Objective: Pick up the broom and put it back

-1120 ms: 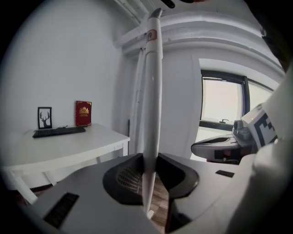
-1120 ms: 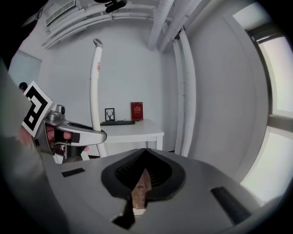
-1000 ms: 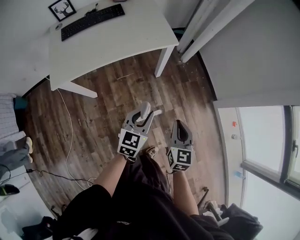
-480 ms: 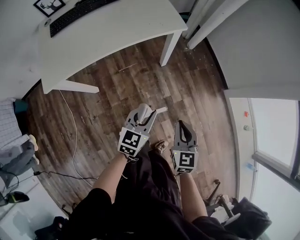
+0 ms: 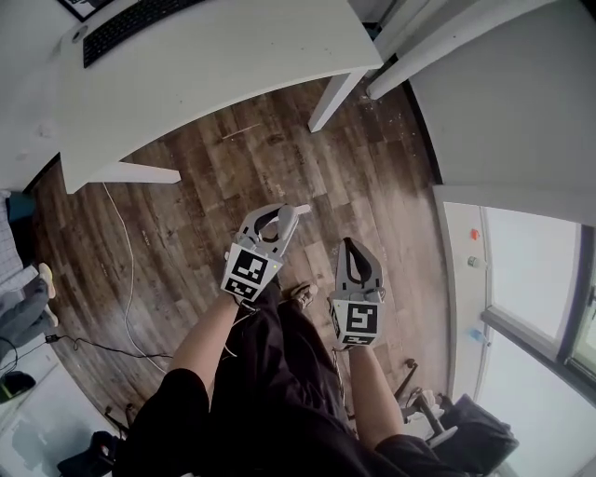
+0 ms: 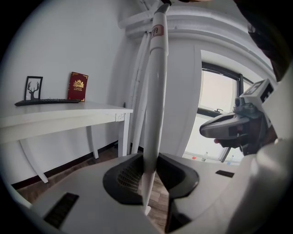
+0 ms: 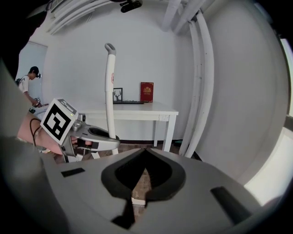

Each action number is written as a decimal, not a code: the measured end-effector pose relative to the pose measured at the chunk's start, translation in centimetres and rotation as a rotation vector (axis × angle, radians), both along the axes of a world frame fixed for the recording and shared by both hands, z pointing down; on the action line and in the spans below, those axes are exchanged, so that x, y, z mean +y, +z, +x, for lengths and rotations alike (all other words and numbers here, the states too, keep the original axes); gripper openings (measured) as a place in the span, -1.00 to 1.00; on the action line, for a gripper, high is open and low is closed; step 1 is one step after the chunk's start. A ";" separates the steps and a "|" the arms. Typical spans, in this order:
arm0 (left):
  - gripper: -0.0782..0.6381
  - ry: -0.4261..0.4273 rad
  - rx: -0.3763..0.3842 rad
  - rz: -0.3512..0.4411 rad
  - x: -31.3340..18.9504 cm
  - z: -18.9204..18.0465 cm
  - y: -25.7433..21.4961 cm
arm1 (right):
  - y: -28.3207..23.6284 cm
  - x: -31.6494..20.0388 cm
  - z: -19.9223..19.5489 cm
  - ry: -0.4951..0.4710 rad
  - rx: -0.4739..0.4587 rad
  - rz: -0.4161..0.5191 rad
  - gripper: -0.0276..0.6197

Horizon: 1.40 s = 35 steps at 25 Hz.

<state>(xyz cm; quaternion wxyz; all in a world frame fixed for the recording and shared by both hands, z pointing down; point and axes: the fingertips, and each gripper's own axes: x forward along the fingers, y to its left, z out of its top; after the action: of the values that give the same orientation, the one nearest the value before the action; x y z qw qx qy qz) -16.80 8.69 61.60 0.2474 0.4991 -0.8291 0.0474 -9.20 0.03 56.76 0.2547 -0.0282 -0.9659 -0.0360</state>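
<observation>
The broom's white handle (image 6: 154, 87) stands upright between the jaws of my left gripper (image 6: 149, 176), which is shut on it. In the head view I look down on the handle's top end (image 5: 298, 211), poking out past the left gripper (image 5: 277, 220) over the wooden floor. The right gripper view shows the same handle (image 7: 109, 91) rising from the left gripper (image 7: 94, 135), with its curved grip at the top. My right gripper (image 5: 350, 246) hangs beside it to the right, shut with nothing in it (image 7: 145, 151). The broom's head is hidden.
A white desk (image 5: 233, 65) with a keyboard (image 5: 130, 23) stands ahead, with a red book (image 7: 146, 92) and a framed picture (image 7: 117, 94) on it. White pipes (image 7: 201, 82) run up the corner. A window (image 5: 521, 279) is at right. A white cable (image 5: 126, 270) trails on the floor.
Both grippers have come down, the left still shut on the handle. The desk has slid toward the picture's top left.
</observation>
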 end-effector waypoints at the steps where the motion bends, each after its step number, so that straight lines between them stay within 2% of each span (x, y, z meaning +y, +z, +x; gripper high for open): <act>1: -0.53 -0.007 0.008 -0.001 0.1 -0.6 0.5 | -0.1 -0.2 -0.3 0.001 0.001 0.002 -0.85; 11: -0.53 -0.050 0.132 -0.029 1.8 -5.0 6.6 | 3.9 1.8 -4.2 -0.021 0.052 -0.027 -0.85; 14: -0.53 -0.038 0.135 -0.019 1.5 -6.9 7.4 | 4.9 2.4 -5.9 -0.019 0.058 -0.050 -0.85; 18: -0.53 0.021 0.140 0.013 0.0 -10.0 7.8 | 5.4 2.3 -8.0 0.006 0.062 -0.083 -0.85; 24: -0.53 0.059 0.165 0.017 -1.0 -13.8 8.6 | 5.6 1.8 -11.7 0.032 0.047 -0.098 -0.85; 31: -0.54 0.031 0.204 0.001 -1.7 -17.1 9.4 | 5.6 0.8 -14.0 0.056 0.043 -0.107 -0.85; 35: -0.54 0.034 0.200 -0.014 -2.5 -19.4 9.9 | 5.4 -0.4 -14.4 0.087 0.050 -0.098 -0.85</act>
<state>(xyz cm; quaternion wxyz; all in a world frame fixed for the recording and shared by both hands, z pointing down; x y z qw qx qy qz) -36.24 6.20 71.54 0.3318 0.5135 -0.7913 0.0073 -23.60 -0.39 62.12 0.2782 0.0006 -0.9603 0.0230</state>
